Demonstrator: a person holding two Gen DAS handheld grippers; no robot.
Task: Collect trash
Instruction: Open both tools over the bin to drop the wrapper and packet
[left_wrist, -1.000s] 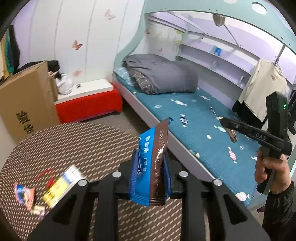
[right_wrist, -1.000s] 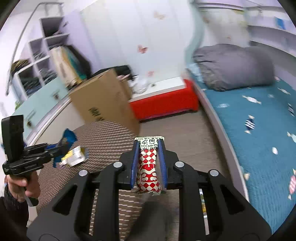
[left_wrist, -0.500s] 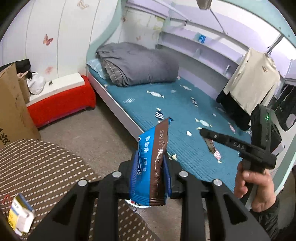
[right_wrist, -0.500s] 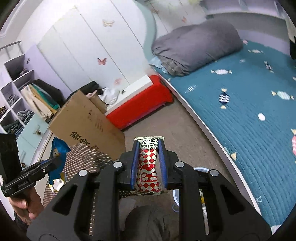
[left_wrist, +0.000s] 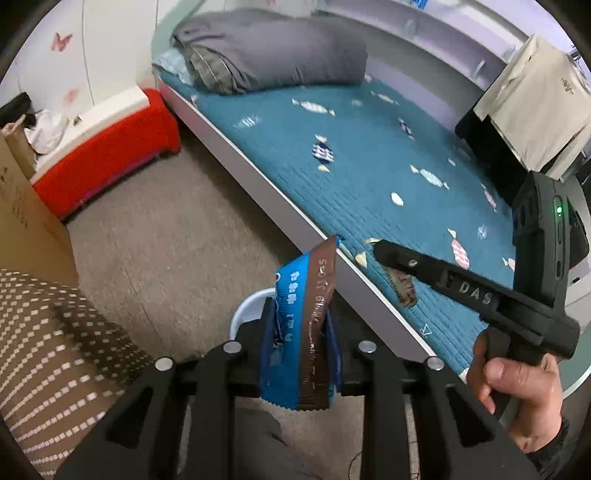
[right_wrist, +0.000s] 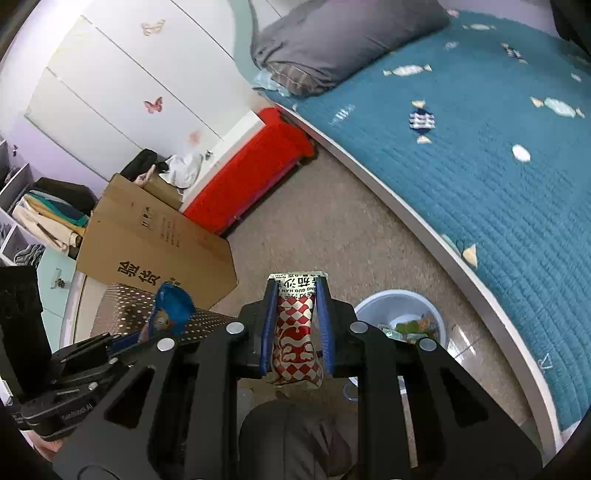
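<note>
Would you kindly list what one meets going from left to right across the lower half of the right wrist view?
Left tool holding the blue wrapper → cardboard box → red-and-white checked wrapper in the right tool → blue bin → white bed edge.

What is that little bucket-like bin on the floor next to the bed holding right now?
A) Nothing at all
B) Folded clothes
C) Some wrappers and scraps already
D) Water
C: in the right wrist view, the pale blue bin on the floor beside the bed already holds a small pile of greenish and pale crumpled wrappers at its bottom.
</note>
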